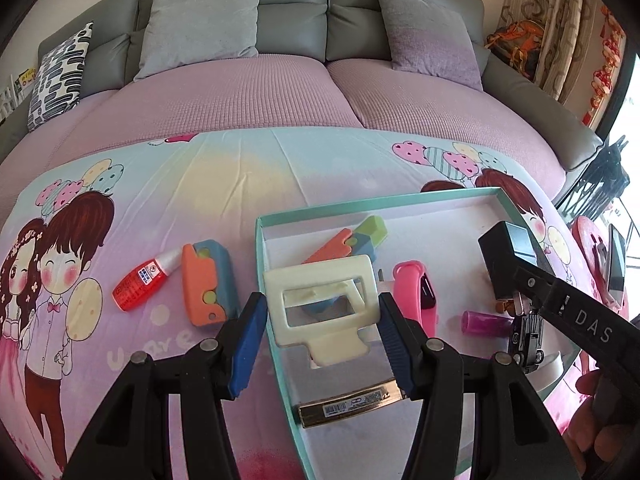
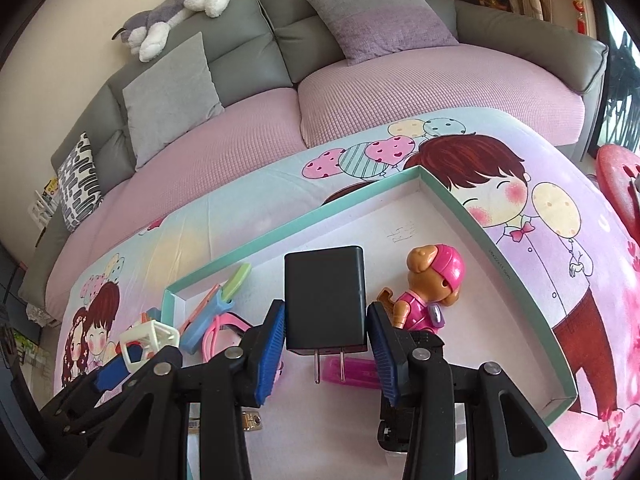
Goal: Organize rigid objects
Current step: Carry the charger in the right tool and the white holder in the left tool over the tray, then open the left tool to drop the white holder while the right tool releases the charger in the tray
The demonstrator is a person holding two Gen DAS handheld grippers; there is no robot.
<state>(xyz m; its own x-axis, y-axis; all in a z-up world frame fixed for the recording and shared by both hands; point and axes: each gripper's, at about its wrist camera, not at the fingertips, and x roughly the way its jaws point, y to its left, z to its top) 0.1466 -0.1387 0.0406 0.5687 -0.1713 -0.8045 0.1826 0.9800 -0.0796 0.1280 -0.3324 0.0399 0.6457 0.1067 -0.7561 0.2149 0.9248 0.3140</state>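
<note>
My left gripper (image 1: 321, 320) is shut on a cream rectangular hair clip (image 1: 320, 300), its blue pads pressing on both sides. The clip hangs over the near left corner of a teal-rimmed box (image 1: 262, 240). My right gripper (image 2: 326, 312) is shut on a black charger plug (image 2: 325, 296) with its prongs pointing down, held above the box's white floor. In the left wrist view the charger (image 1: 506, 246) shows at the right of the box. Inside lie an orange-blue-green toy knife (image 1: 348, 240), a pink watch band (image 1: 412, 288), a magenta tube (image 1: 486, 322), a toy car (image 1: 528, 340), a gold bar (image 1: 348, 404) and a pink-helmeted pup figure (image 2: 432, 284).
A red glue bottle (image 1: 144, 280) and an orange-and-blue toy (image 1: 206, 284) lie on the cartoon-print cloth (image 1: 240, 176) left of the box. Behind is a grey sofa (image 1: 292, 20) with pillows and a plush dog (image 2: 176, 12). A red stool (image 2: 620, 184) stands at the right.
</note>
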